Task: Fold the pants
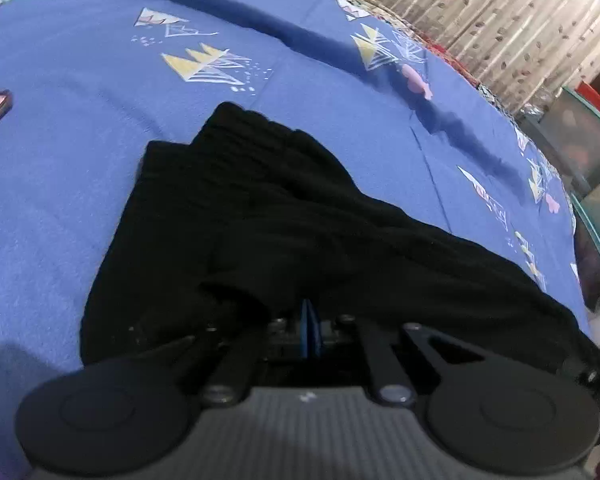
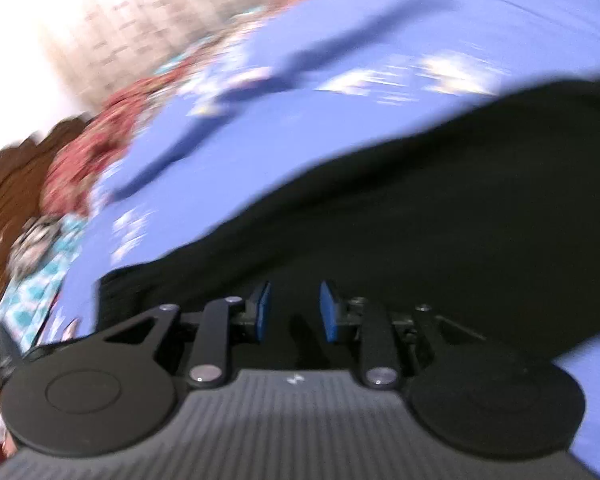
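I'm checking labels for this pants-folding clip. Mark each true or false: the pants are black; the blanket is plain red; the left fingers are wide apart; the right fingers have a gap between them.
1. The pants are black. True.
2. The blanket is plain red. False: it is blue with printed triangles.
3. The left gripper's fingers are wide apart. False: they are shut together, with pants fabric bunched around them.
4. The right gripper's fingers have a gap between them. True.

Left gripper [image 1: 310, 334] angled down, blue pads pressed together with dark cloth bunched at the tips. Right gripper [image 2: 296, 312] also angled down, pads [image 2: 329, 314] apart, nothing pinched.
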### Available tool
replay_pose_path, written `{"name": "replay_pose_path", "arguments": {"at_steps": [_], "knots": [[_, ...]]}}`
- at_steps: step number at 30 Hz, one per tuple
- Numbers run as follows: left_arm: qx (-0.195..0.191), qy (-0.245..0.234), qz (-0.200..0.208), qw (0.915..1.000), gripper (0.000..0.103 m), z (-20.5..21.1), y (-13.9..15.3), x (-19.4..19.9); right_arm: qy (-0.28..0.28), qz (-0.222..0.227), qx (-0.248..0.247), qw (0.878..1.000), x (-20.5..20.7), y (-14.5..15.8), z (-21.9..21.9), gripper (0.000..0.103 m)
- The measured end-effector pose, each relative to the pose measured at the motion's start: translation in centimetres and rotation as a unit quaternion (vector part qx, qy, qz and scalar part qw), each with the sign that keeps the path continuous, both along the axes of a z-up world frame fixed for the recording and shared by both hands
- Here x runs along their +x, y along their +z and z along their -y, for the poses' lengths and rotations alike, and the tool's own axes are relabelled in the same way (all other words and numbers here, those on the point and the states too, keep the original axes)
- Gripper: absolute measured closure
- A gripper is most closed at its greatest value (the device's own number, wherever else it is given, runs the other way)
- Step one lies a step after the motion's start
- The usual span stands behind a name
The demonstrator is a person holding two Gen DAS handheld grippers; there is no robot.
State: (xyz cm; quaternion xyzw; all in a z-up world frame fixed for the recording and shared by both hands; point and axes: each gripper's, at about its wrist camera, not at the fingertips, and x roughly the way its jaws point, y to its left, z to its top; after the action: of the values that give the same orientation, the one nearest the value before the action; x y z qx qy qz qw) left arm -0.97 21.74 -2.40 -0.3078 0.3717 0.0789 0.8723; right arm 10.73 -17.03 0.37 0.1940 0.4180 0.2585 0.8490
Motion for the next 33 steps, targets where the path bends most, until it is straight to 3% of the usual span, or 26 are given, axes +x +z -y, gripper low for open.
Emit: {"name": "replay_pose_path", "arguments": {"at_steps": [4, 8, 15, 18, 22, 24, 30, 33], "knots": [[0.037, 0.007, -0.018, 0.9991, 0.097, 1.5, 1.0, 0.2, -0.07, -0.052, 0.048, 0.995, -0.3, -2.2, 5.1, 0.074], [0.02, 0.024, -0.018, 0.9993, 0.097, 2.0, 2.3, -0.4, -0.102, -0.05, 0.067, 0.991, -1.0, -2.0, 7.7, 0.074], [0.023, 0.001, 0.043, 0.9988, 0.081, 5.9, 5.6, -1.0, -0.127, -0.033, 0.08, 0.988, -1.0, -2.0, 10.3, 0.072], [0.038, -0.02, 0.03, 0.9986, 0.078, 8.5, 4.9, -0.1, -0.139, -0.057, 0.088, 0.985, -0.4, -3.2, 10.9, 0.074], [0.047, -0.02, -0.032, 0.9982, 0.079, 10.1, 1.8, 1.0, -0.134, -0.062, 0.107, 0.983, -0.4, -3.7, 11.8, 0.074], [0.05, -0.016, -0.017, 0.9985, 0.079, 10.0, 1.3, 0.7, -0.128, -0.06, 0.11, 0.984, -0.5, -3.8, 12.3, 0.074], [0.052, -0.023, -0.02, 0.9982, 0.079, 9.8, 1.2, 0.4, -0.14, -0.069, 0.158, 0.975, -0.5, -5.0, 13.5, 0.075], [0.059, -0.027, -0.016, 0.9978, 0.079, 10.1, 1.1, 0.1, -0.139, -0.066, 0.159, 0.975, -0.7, -4.9, 13.7, 0.075]]}}
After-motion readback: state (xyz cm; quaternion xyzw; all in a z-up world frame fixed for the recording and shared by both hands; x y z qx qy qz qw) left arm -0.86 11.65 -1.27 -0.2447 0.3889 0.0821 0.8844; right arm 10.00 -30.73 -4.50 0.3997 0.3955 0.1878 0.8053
